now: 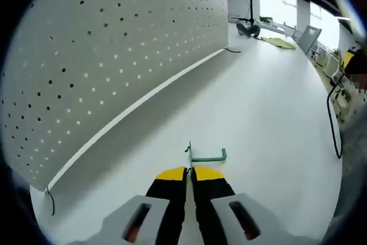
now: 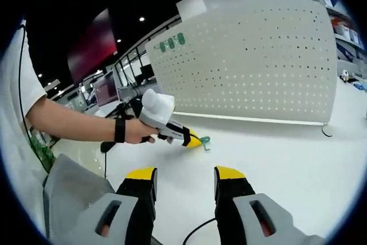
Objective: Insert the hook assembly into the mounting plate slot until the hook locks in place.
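Observation:
A green hook (image 1: 208, 156) with a small metal end plate lies low over the white table, and my left gripper (image 1: 188, 170) is shut on the plate end. The white pegboard (image 1: 109, 44) stands upright to the left of it, full of small holes. In the right gripper view the left gripper (image 2: 195, 140) is held by a person's hand, with the green hook (image 2: 205, 141) at its tip, in front of the pegboard (image 2: 252, 61). My right gripper (image 2: 186, 174) stands open, nothing between its yellow-tipped fingers, well short of the hook.
A black cable (image 1: 332, 124) runs along the table's right side. Chairs, a monitor and a yellow-green item (image 1: 279, 42) sit at the table's far end. A person's arm (image 2: 74, 124) with a wristband reaches in from the left. Green hooks (image 2: 172, 42) hang at the pegboard's top left.

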{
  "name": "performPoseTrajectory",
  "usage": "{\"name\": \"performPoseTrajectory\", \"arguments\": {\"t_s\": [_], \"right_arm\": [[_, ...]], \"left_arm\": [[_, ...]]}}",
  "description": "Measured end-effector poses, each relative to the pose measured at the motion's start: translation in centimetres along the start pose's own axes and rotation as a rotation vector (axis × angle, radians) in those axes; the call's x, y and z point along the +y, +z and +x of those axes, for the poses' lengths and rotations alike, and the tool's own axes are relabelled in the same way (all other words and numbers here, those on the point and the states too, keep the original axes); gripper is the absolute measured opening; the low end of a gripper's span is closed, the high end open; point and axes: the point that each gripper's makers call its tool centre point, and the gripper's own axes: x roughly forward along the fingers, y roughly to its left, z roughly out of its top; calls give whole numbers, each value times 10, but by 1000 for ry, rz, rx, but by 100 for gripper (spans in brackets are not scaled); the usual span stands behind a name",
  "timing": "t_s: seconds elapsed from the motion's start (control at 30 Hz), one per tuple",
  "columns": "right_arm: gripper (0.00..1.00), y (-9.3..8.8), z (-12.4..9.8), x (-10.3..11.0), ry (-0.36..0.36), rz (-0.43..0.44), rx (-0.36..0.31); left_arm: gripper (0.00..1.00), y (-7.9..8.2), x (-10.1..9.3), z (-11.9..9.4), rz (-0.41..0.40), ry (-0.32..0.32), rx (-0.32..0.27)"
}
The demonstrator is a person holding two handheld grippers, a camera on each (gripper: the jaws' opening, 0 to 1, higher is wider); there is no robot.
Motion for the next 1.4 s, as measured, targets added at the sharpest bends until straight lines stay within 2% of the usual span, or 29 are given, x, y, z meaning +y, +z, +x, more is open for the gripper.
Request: {"name": "performPoseTrajectory", "arguments": {"t_s": [0.23, 0.53, 0.73, 1.0, 1.07, 1.4], "right_arm": [[40, 4, 1, 3, 9, -8, -7], [40, 11, 4, 11, 34, -27, -22], [39, 18, 4, 17, 53, -31, -45], [38, 30, 2, 27, 82, -57, -67], [38, 31, 2, 31, 89, -64, -69], [35, 42, -4, 42, 120, -64, -106]], "left_arm": [[4, 13, -5, -11, -43, -8, -55], [4, 24, -7, -31, -45, 16, -100], [4, 33, -13, -49, -62, 29, -148], [4, 50, -30, -79, -86, 38, -239], [4, 50, -34, -86, -73, 47, -245], [4, 49, -54, -113, -138, 59, -301]]}}
